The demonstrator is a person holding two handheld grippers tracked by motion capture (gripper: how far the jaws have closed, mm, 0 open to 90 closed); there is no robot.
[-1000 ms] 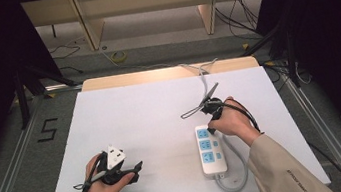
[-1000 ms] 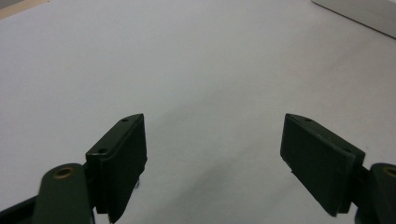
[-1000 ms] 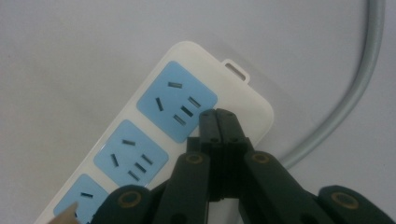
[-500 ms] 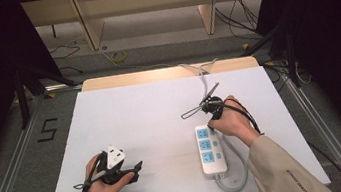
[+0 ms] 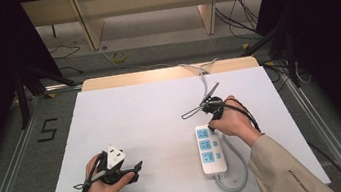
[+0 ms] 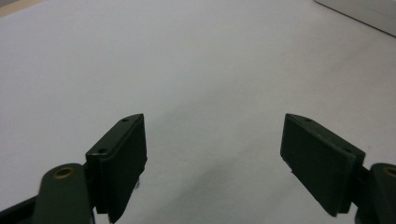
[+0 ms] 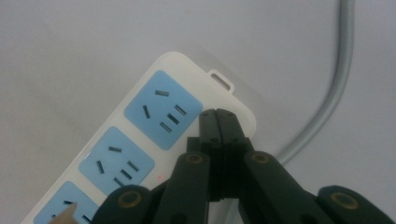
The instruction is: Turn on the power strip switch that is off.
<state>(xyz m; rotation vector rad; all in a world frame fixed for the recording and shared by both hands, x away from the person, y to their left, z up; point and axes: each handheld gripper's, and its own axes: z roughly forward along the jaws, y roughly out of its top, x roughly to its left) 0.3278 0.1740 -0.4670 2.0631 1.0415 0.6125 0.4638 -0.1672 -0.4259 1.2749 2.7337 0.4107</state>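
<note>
In the high view, a white strip (image 5: 211, 151) lay on the table (image 5: 150, 109) at about 4 o'clock, its grey cord (image 5: 239, 167) looping off the near end. The right gripper (image 5: 211, 122) sat on the strip's far end. The left gripper (image 5: 118, 171) rested at 7 o'clock, well apart from it.

In the left gripper view, the jaws stood wide with nothing but bare table (image 6: 196, 70) between them; a pale edge, perhaps the strip, crossed at 1 o'clock.

In the right gripper view, the right gripper (image 7: 218, 119) had its jaws pressed together, holding nothing, their tip over the strip (image 7: 140, 135) beside the end socket (image 7: 163, 109), near what looked like a switch (image 7: 220, 80). Whether the tip touched could not be told.

If the step was to press that switch, it would go best with the jaws kept together, pushed straight down, and the left gripper brought over to steady the strip against sliding.
</note>
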